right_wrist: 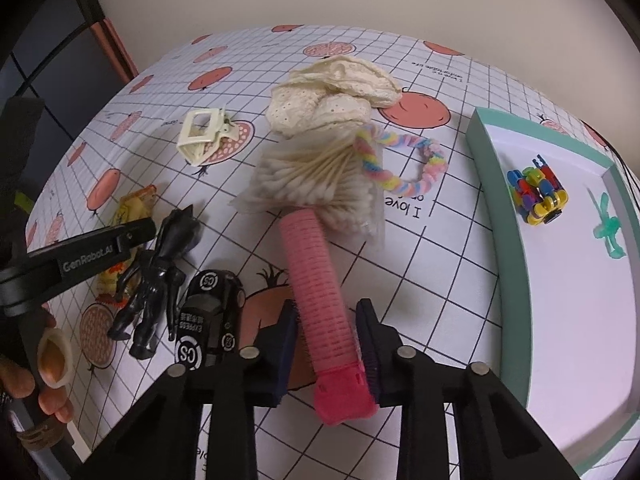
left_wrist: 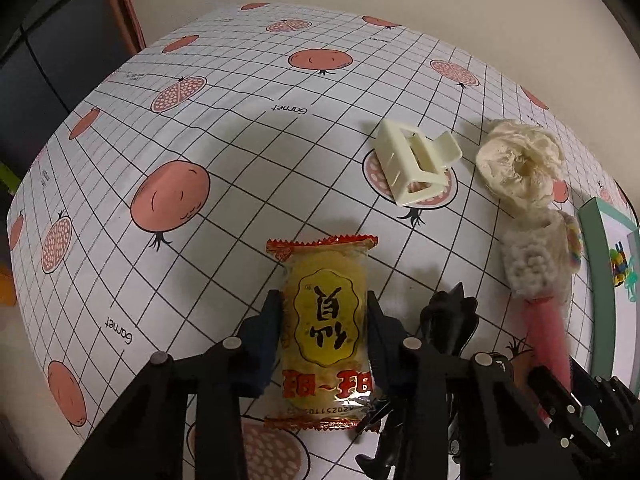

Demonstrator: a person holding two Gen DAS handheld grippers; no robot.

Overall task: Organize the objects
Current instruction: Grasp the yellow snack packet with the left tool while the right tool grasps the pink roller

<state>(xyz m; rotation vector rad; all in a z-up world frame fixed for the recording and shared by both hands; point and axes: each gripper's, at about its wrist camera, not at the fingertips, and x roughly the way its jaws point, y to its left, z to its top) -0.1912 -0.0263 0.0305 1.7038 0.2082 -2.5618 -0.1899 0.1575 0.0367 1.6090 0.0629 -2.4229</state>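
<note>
A yellow snack packet (left_wrist: pixel 324 332) with red crimped ends lies on the checked tablecloth, and my left gripper (left_wrist: pixel 323 316) is shut on its sides. My right gripper (right_wrist: pixel 326 320) is shut on a pink hair roller (right_wrist: pixel 316 280), whose far end rests against a bag of cotton swabs (right_wrist: pixel 312 184). In the right wrist view the left gripper (right_wrist: pixel 100 248) shows from the side over the same snack packet (right_wrist: pixel 132 208). The pink hair roller (left_wrist: pixel 548 332) also appears at the lower right of the left wrist view.
A mint-rimmed white tray (right_wrist: pixel 486 184) at right holds a colourful block toy (right_wrist: pixel 536 192) and a green figure (right_wrist: pixel 608 228). On the cloth lie a cream claw clip (right_wrist: pixel 204 132), cream scrunchie (right_wrist: pixel 332 92), rainbow hair tie (right_wrist: pixel 400 160), black figurine (right_wrist: pixel 156 276) and black toy car (right_wrist: pixel 208 312). A hand (right_wrist: pixel 48 364) shows lower left.
</note>
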